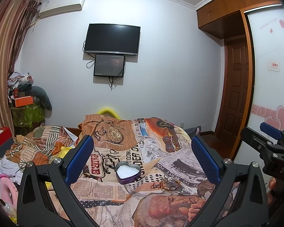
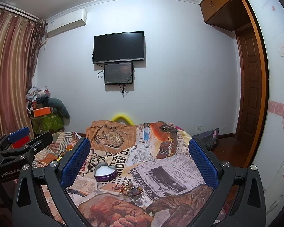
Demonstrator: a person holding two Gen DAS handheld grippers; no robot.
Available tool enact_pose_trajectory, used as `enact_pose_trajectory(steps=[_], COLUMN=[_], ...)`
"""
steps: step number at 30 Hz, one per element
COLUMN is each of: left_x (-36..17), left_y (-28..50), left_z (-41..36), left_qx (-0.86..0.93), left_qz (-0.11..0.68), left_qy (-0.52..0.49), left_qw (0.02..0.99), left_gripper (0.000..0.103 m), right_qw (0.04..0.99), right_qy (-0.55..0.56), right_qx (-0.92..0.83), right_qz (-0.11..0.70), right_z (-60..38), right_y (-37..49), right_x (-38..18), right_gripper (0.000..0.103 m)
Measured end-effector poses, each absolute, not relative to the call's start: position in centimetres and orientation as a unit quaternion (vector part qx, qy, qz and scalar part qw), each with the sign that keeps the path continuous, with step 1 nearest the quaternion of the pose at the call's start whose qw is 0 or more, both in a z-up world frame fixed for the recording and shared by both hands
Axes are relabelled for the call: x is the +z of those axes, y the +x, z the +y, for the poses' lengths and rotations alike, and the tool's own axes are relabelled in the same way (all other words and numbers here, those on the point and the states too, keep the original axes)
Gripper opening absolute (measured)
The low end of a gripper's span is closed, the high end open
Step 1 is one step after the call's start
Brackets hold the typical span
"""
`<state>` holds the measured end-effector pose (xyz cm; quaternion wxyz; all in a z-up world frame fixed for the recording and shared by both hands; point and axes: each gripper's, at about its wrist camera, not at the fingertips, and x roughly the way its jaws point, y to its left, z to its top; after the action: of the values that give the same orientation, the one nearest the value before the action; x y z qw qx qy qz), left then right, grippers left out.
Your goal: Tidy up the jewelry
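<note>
A purple heart-shaped tin [image 1: 128, 172] with white filling lies open on the printed bedspread; it also shows in the right wrist view [image 2: 105, 171]. A small heap of jewelry [image 1: 165, 184], red and gold cords with rings, lies just right of and nearer than the tin, also seen in the right wrist view [image 2: 128, 188]. My left gripper [image 1: 142, 160] is open and empty, held above the bed with the tin between its fingers in view. My right gripper [image 2: 139, 160] is open and empty, above tin and jewelry. Each gripper shows at the edge of the other's view.
The bedspread [image 1: 161, 151] is rumpled, with loose clothes and a pink toy [image 1: 5, 189] at its left. A wardrobe [image 1: 270, 66] stands right, a door [image 1: 236, 94] beyond. A TV [image 1: 111, 39] hangs on the far wall. Boxes and bags [image 1: 26, 104] are piled in the left corner.
</note>
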<state>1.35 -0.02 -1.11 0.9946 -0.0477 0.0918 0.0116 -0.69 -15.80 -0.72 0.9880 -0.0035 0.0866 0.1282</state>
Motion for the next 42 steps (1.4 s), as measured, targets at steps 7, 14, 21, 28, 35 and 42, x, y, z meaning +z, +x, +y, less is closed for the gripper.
enact_pose_trajectory(steps=[7,14,21,28,35,42], left_x=[-1.1,-1.1,-1.3,-2.0,-3.5,-6.2], left_y=[1.4,1.4,2.3,3.6,6.0,9.9], left_z=[0.0,-0.1,-0.3,0.1,0.4,0.7], left_qx=[0.011,0.013,0.011,0.007,0.01,0.016], left_qz=[0.092,0.092,0.099,0.112,0.146,0.197], left_qy=[-0.047,-0.047,-0.048,-0.052,-0.054,-0.065], left_qw=[0.995,0.995,0.994,0.992,0.988,0.978], left_gripper=[0.103,0.103,0.103,0.103,0.103,0.103], right_qw=[0.988,0.988,0.987,0.986,0.984,0.979], right_qy=[-0.003,-0.002,-0.002,-0.001,0.002,0.001], right_qx=[0.128,0.128,0.126,0.125,0.121,0.11], right_qz=[0.087,0.09,0.095,0.106,0.13,0.172], right_z=[-15.8,-15.7,-15.7,-15.6,-16.0,-16.7], right_y=[-0.6,-0.3,0.0,0.7,2.2,4.4], right_x=[-0.7,-0.9,-1.2,-1.6,-2.8,-4.7], right_gripper=[0.103,0.103,0.103,0.103,0.103,0.103])
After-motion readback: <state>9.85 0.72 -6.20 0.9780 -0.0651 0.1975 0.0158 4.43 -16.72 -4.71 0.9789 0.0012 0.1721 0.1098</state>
